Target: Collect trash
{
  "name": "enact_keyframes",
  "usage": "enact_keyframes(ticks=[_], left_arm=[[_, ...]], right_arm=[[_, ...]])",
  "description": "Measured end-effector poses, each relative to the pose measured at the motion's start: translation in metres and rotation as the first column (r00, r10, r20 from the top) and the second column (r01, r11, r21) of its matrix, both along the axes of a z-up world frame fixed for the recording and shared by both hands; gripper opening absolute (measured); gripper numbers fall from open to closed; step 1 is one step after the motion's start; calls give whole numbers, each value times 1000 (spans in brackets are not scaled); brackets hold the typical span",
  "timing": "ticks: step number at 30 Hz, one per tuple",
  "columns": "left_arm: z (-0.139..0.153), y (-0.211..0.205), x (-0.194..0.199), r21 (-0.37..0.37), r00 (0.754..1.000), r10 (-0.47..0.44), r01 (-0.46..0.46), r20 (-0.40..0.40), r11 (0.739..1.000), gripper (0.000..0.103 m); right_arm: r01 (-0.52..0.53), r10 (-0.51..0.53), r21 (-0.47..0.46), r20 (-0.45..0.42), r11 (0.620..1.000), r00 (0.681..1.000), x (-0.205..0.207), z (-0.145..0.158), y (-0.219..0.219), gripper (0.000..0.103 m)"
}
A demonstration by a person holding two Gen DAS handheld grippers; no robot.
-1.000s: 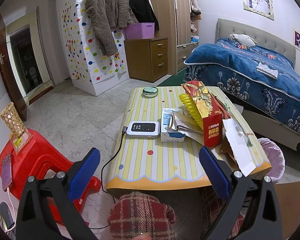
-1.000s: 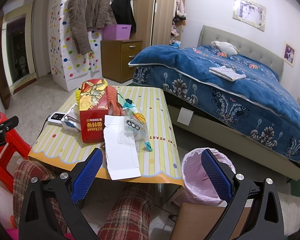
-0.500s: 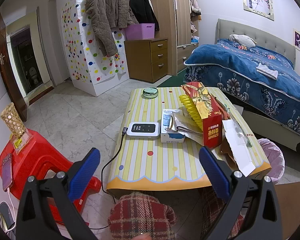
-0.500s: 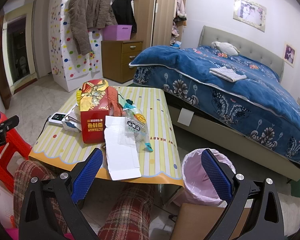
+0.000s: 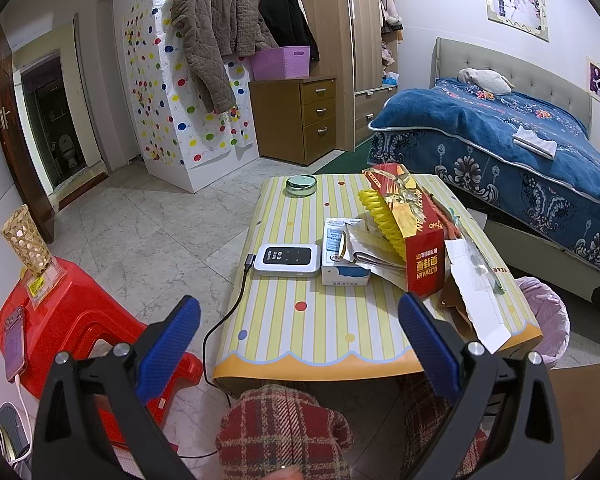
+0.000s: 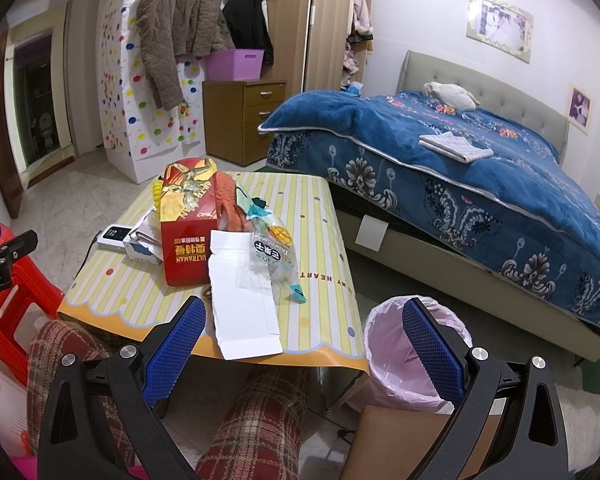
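Observation:
On the striped low table lie a red Ultraman box, a flattened white carton, a clear snack wrapper, orange netting and a yellow coil. A bin with a pink liner stands on the floor right of the table. My left gripper is open and empty, held before the table's near edge. My right gripper is open and empty, above the table's near right corner and the bin.
A white router with cable, a blue-white box and a round tin also sit on the table. A red stool stands left. My plaid-clad knees are under the table. A bed is right.
Both grippers stay open and nearly still. The right wrist view has shifted very slightly. Nothing on the table has moved.

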State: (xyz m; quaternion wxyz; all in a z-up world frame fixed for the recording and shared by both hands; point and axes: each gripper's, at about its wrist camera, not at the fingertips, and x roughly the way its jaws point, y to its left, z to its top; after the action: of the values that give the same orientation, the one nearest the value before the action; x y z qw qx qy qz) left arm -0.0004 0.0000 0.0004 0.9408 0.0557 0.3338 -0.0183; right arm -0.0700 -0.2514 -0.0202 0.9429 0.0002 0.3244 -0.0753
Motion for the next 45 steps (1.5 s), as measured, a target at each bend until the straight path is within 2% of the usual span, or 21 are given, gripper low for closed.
enact_keyframes(ticks=[29,36,39,45], left_arm=[[-4,1,7,15,1000,4,-4,1,1000,96],[-25,-5,22,-4,999,-45,45,-23,999,96],[-37,-13,29,-3,995,-82,82,-52,997,96],[-60,-25,47,16,992,-85,87,-96,996,96]], right_arm=[[-16,16,5,12,1000,1000,0,0,-5,98],[-44,43,2,57,999,997,17,-32,-12,98],[-59,59,-24,18,998,998,31,-46,-12,98],[-74,71,-72,-44,995,996,51,-72,-8,95]])
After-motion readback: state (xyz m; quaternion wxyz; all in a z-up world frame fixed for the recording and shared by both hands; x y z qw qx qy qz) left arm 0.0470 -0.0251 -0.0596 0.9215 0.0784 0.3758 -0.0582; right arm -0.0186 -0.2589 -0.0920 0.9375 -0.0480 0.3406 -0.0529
